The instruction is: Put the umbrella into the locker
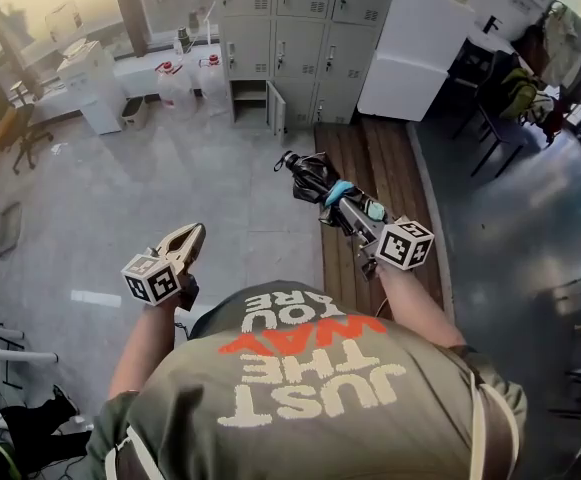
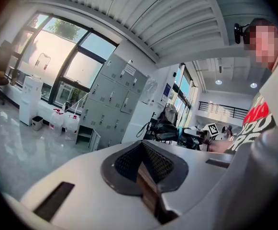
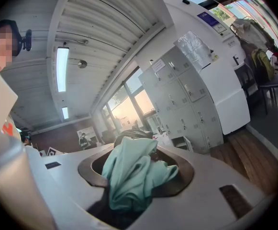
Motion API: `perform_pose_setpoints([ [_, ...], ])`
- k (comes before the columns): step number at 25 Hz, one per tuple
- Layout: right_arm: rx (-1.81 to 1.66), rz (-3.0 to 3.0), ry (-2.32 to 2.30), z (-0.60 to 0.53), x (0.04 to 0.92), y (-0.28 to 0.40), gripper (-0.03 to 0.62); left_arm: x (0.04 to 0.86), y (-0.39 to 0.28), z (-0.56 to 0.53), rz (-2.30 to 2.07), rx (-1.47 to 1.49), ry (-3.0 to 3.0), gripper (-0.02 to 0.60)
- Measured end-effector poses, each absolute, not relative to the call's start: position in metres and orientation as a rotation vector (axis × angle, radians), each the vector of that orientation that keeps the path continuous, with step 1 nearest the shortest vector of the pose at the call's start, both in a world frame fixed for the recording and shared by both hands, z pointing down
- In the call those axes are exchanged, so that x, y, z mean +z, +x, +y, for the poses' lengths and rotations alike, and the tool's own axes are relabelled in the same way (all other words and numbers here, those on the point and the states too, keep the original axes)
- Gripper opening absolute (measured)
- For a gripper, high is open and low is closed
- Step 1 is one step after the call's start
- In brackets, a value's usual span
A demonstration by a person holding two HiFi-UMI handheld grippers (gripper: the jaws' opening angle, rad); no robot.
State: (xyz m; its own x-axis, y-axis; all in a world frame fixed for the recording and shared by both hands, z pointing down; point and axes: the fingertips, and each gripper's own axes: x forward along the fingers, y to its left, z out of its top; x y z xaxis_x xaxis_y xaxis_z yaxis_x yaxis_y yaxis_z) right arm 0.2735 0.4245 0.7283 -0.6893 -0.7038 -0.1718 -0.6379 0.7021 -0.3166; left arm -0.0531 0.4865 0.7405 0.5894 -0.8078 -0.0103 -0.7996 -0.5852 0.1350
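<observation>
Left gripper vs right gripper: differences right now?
The left gripper is shut and empty; the right gripper is clamped on the folded umbrella. The left gripper's pads meet; the right gripper's stand apart around teal and black fabric. Both point toward the lockers.

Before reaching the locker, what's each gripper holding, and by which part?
Right gripper clamps the umbrella by its teal fabric, near one end. Left gripper, jaws together, holds nothing.
</observation>
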Motion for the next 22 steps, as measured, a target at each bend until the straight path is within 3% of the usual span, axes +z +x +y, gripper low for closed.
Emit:
perform_pose_setpoints([
  [12,-0.352,2.616,-1.046,0.394,0.731,0.293,0.219,0.751,-0.045,0.47,-1.394,-0.087,2.637,0.008],
  [22,-0.366,2.605,-1.098,0.297,0.708,0.229,0.219,0.753,-0.11,0.351,-1.282,-0.087,2.621,0.008],
])
